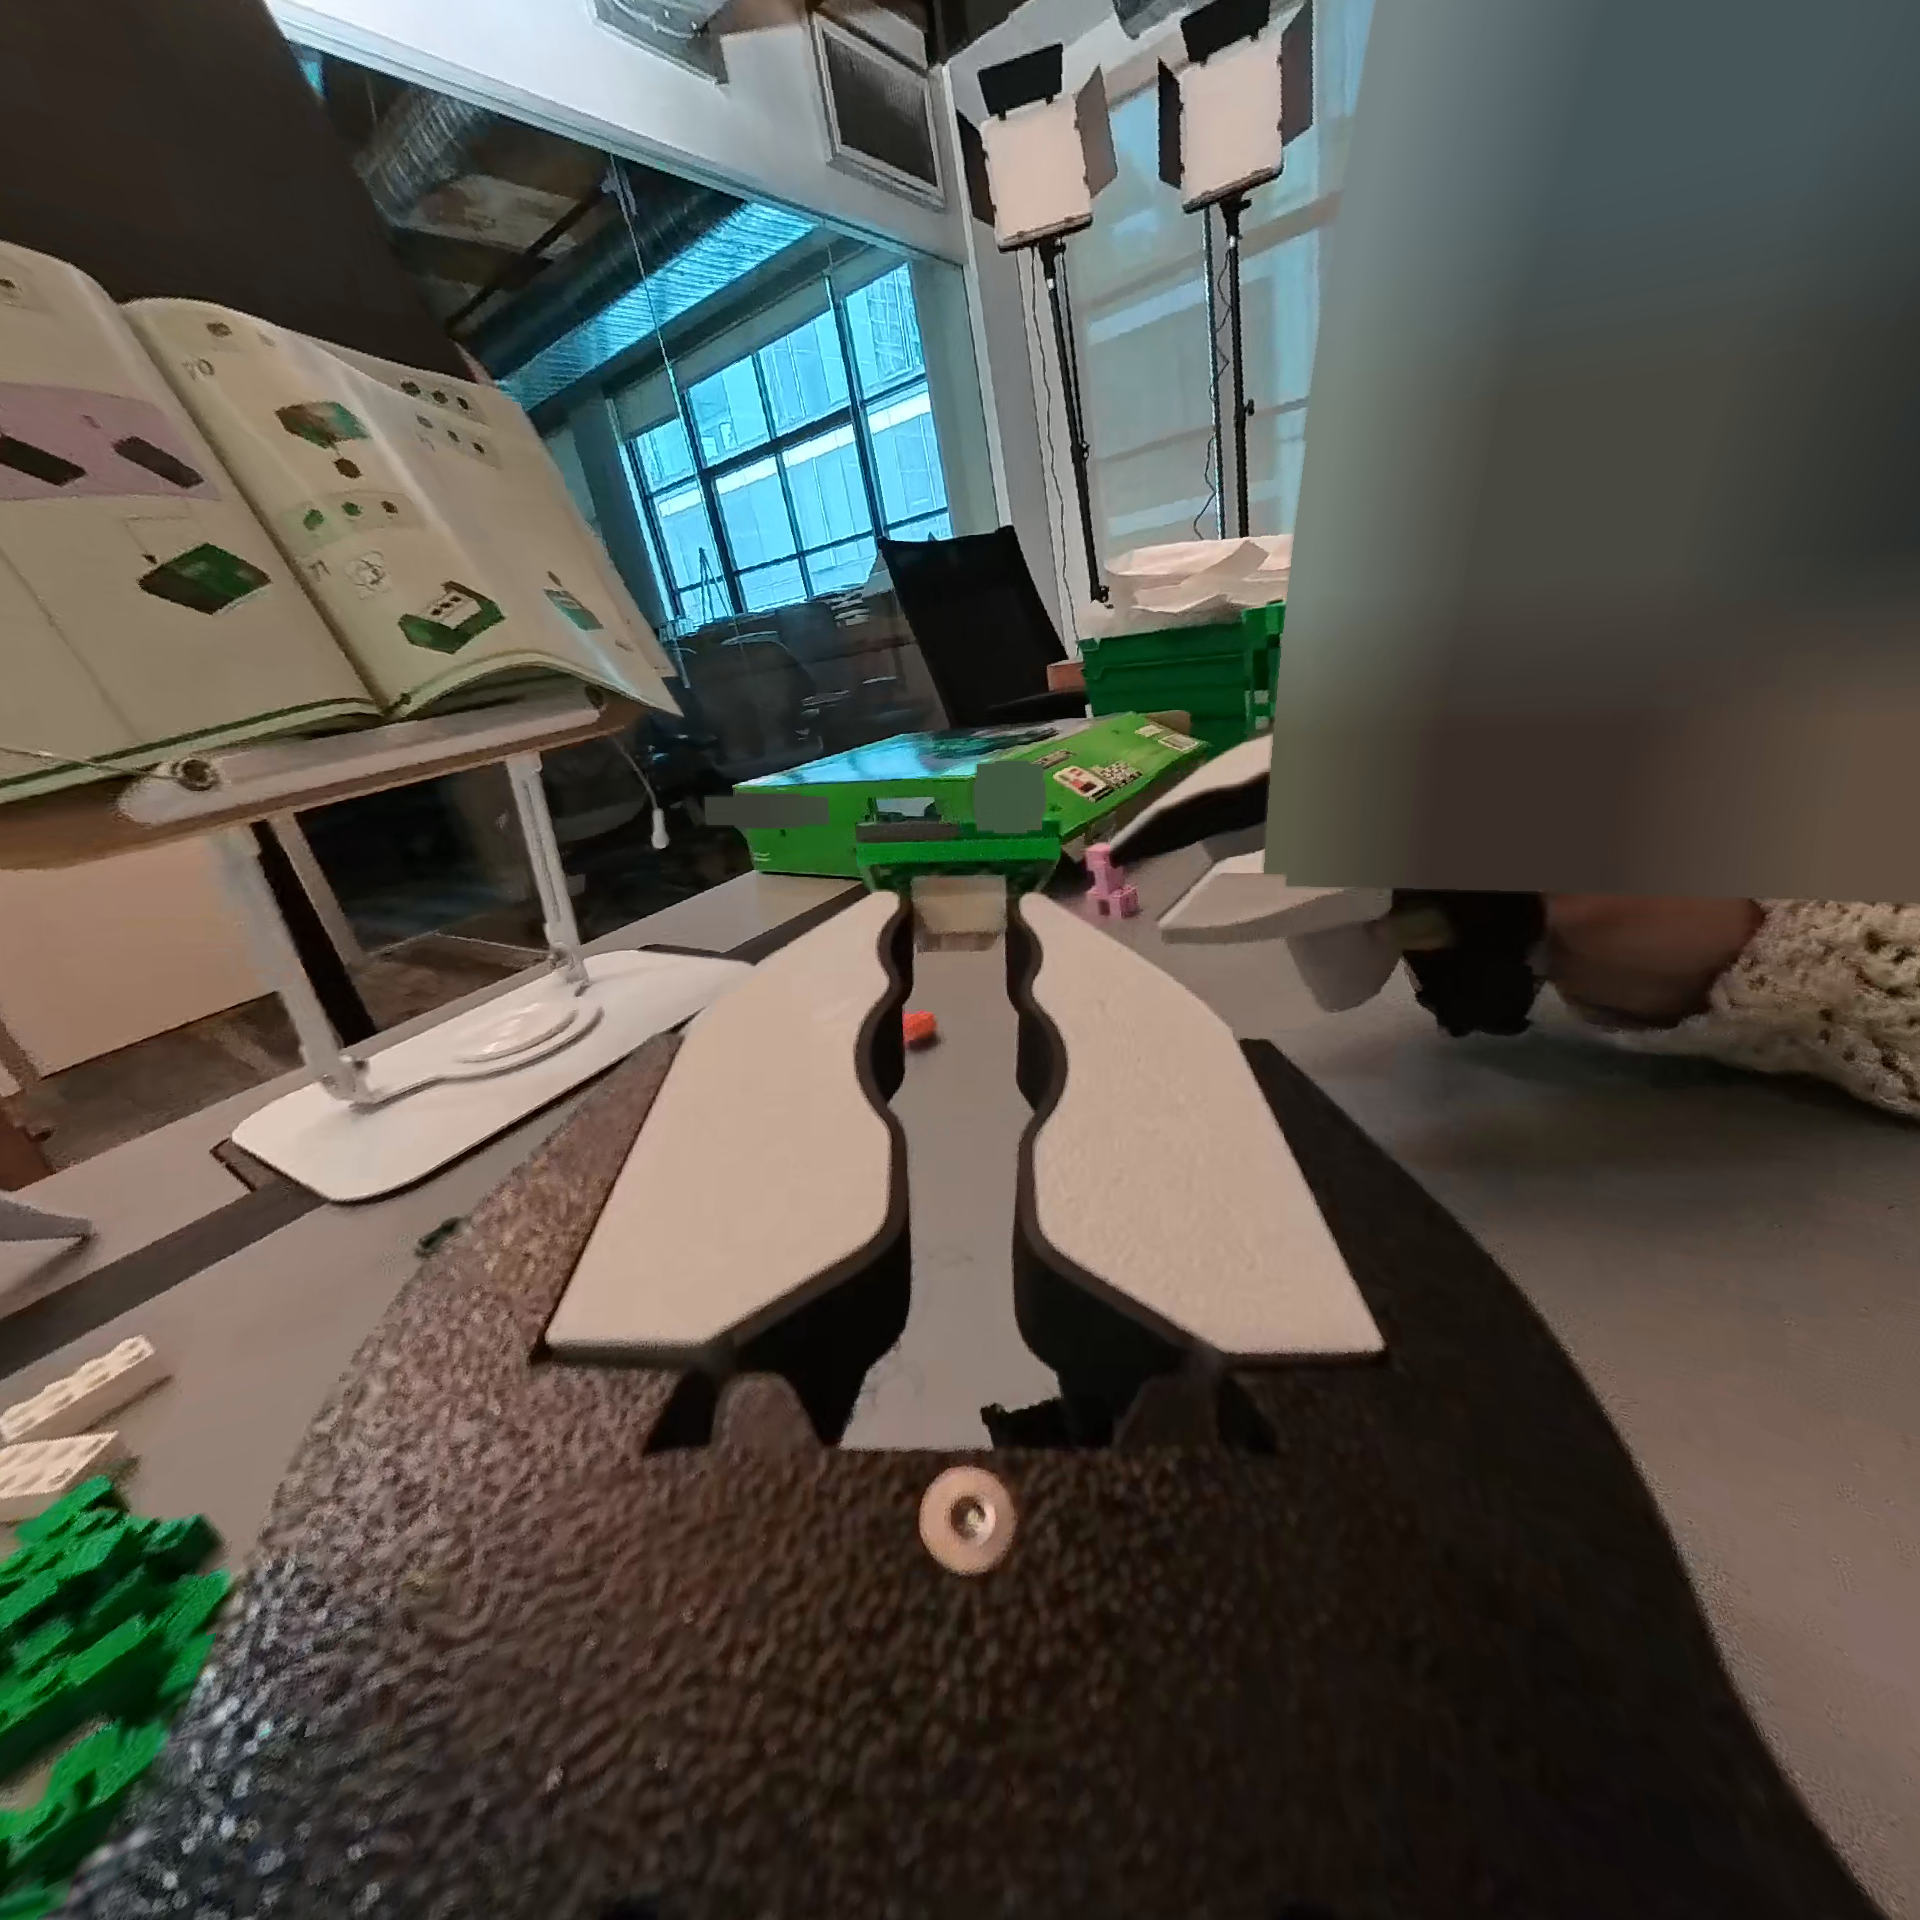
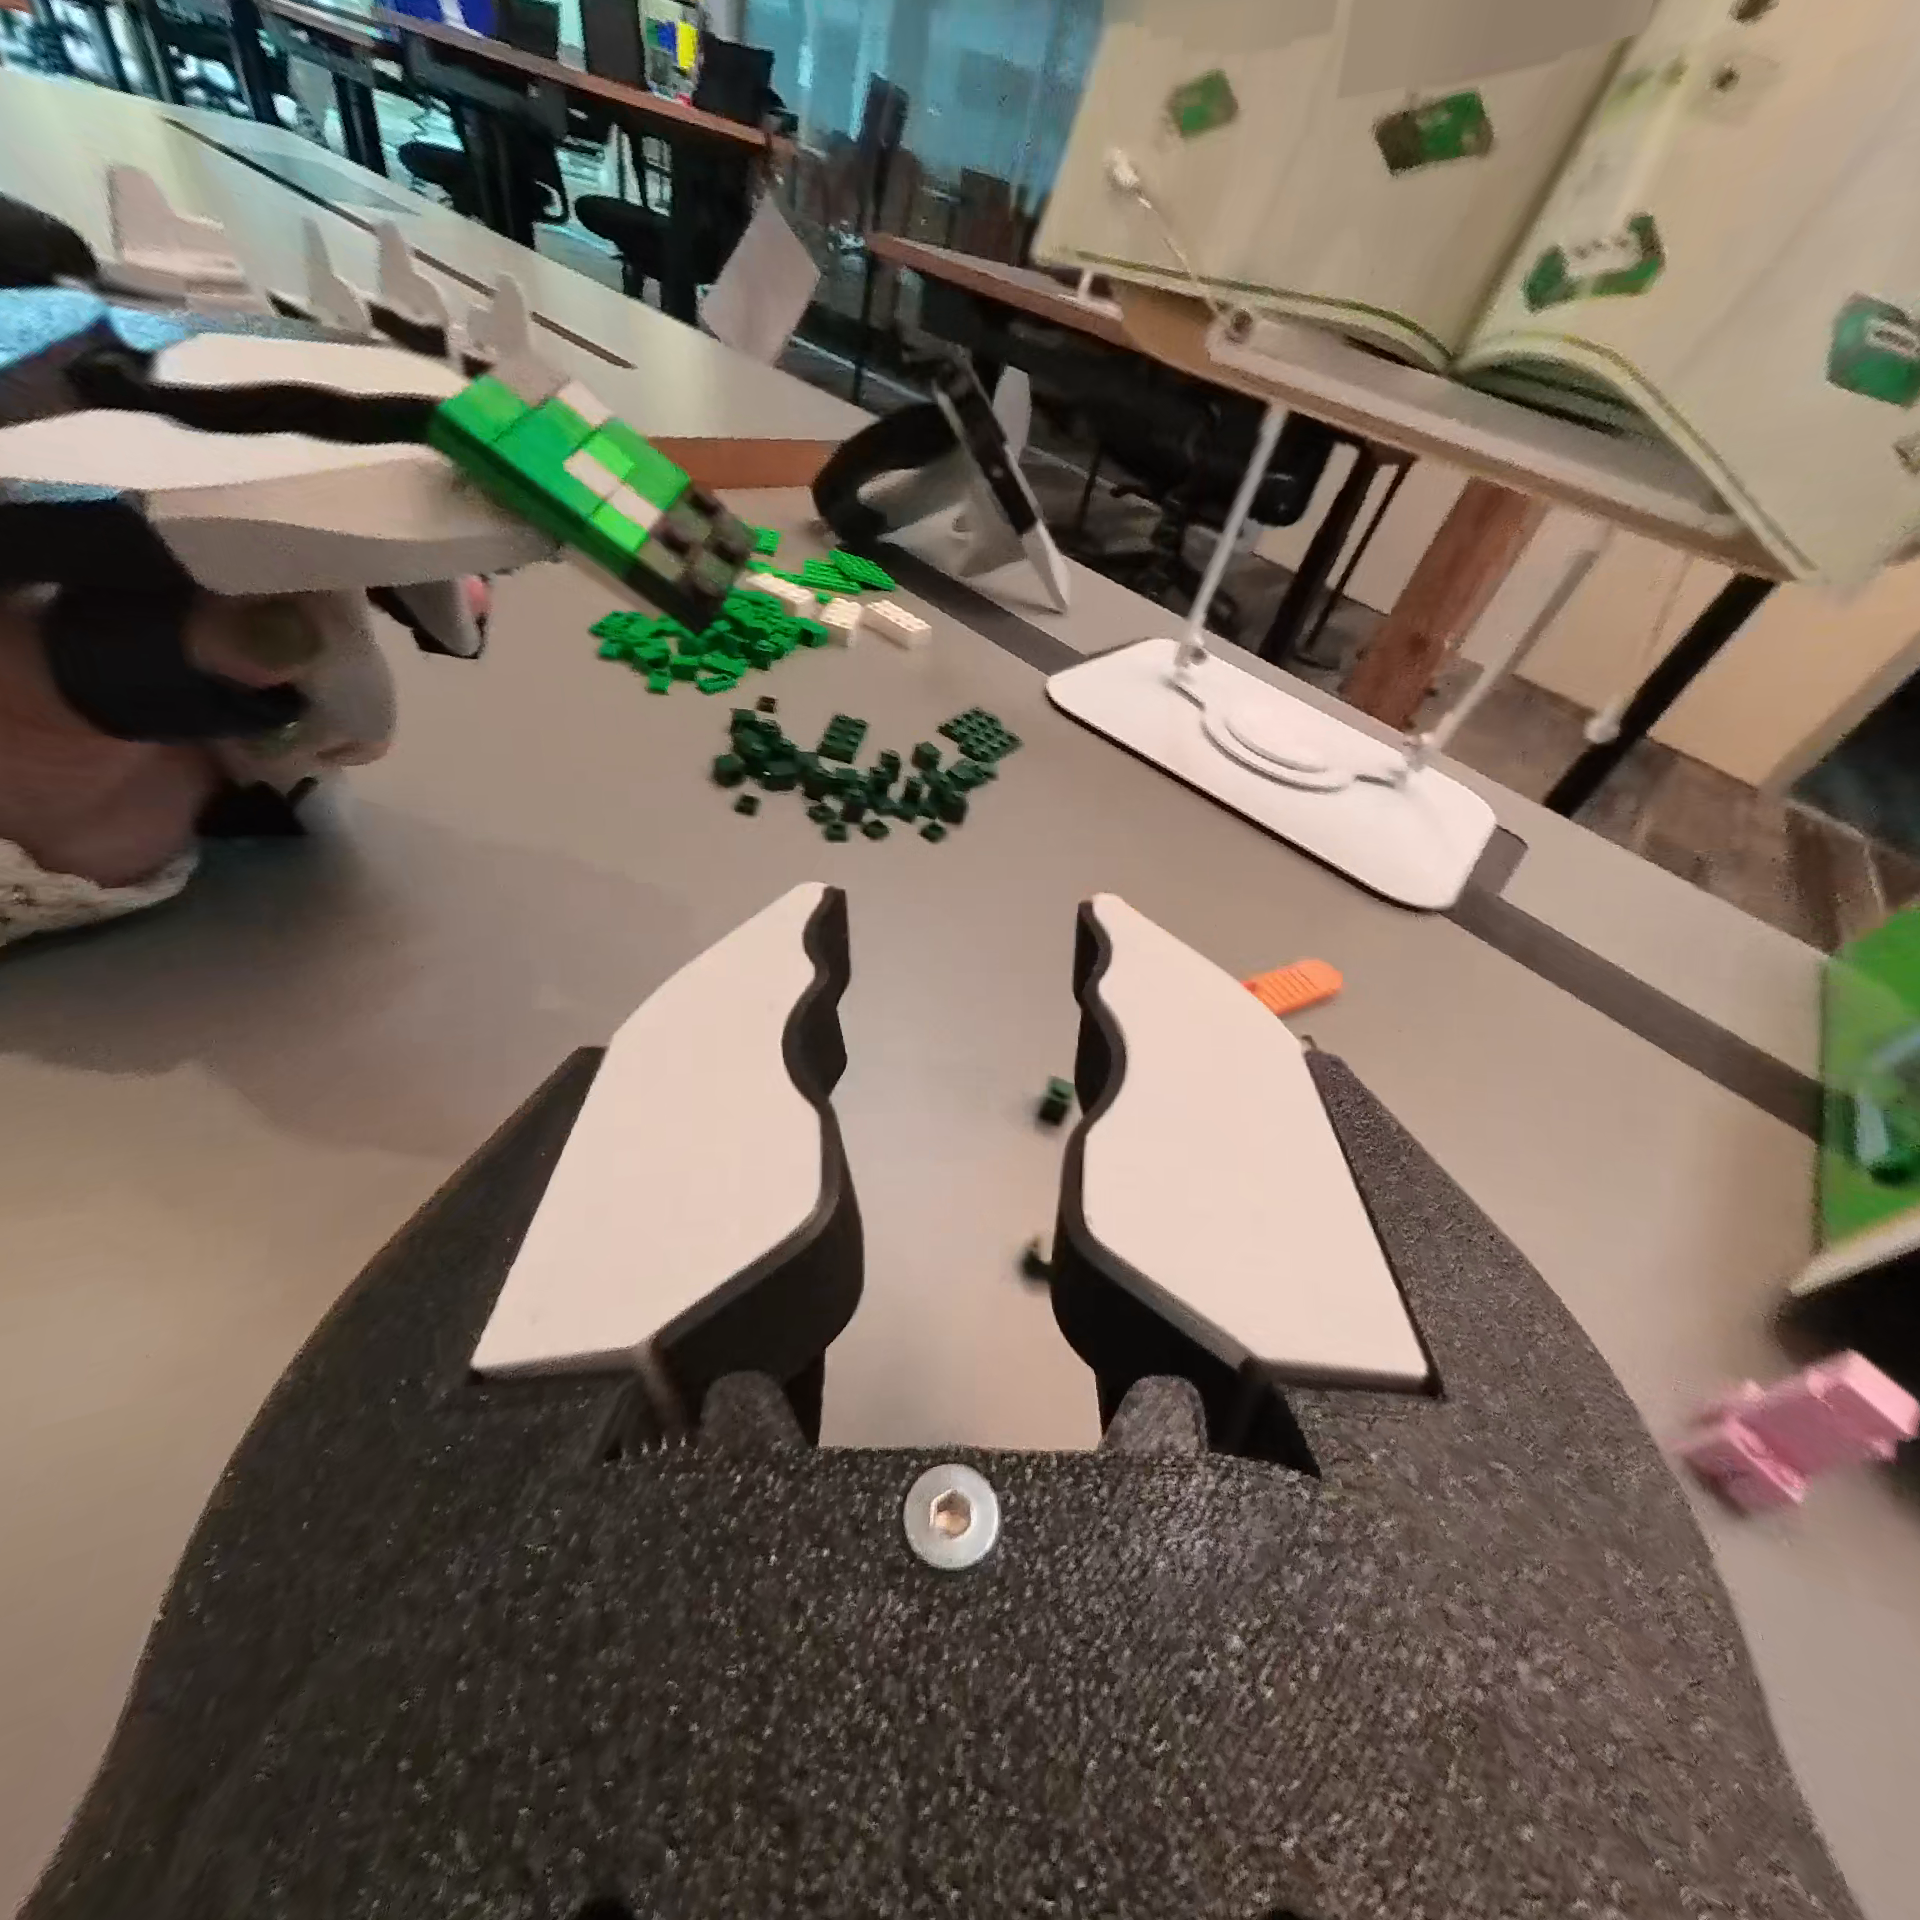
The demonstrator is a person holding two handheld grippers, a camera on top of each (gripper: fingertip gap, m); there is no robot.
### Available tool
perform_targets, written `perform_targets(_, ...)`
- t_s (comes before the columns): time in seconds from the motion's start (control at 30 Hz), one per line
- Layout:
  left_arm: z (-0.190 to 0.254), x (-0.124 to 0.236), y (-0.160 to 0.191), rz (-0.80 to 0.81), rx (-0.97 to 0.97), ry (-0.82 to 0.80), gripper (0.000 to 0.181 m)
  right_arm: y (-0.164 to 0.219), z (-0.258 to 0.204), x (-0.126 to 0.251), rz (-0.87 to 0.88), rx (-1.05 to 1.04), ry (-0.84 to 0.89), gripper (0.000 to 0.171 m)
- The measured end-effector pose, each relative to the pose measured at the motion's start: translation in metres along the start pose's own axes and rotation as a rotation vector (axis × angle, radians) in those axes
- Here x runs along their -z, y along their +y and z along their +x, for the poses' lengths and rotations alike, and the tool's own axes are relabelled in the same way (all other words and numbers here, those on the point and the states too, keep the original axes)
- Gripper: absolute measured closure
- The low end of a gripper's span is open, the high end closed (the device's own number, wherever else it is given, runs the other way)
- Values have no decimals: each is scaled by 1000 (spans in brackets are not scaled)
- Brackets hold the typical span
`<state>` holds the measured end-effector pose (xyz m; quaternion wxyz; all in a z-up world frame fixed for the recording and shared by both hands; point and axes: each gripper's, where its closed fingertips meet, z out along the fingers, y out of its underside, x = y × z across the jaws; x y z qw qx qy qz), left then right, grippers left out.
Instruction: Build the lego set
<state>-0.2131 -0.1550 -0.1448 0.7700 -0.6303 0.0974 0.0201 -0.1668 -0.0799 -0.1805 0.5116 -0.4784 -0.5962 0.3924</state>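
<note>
The grey counter (image 2: 520, 987) is carrying everything, with the open instruction booklet on its white stand (image 2: 1278, 769) sitting at two o'clock in the right wrist view. At ten o'clock the left gripper (image 2: 488, 468) is pinching the green, white and dark block-shaped lego assembly (image 2: 592, 499) and holding it tilted above the counter. The right gripper (image 2: 961, 935) is hovering spread and empty, low over the counter. Heaps of loose bright green lego pieces (image 2: 707, 644) and dark green lego pieces (image 2: 862, 769) are lying at twelve o'clock, well apart from it; one small dark green lego piece (image 2: 1055, 1099) is lying just beside its right finger. Judging the step as fetching the next part, the right gripper should be squaring its jaws around a single piece, gripping its flat sides and lifting cleanly, while the left is keeping the assembly steady, studs accessible.
</note>
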Motion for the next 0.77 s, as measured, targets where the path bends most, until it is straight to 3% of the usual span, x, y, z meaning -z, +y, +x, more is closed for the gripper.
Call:
perform_targets(0.33,-16,32,-4,30,61,-8,165,-10,-55,-33,56,86,-63,140)
perform_targets(0.6,13,53,-17,81,57,131,165,-18,-45,-51,102,75,-19,145)
perform_targets(0.77,8,62,-18,89,95,133,165,-24,-48,-88,100,107,-37,147)
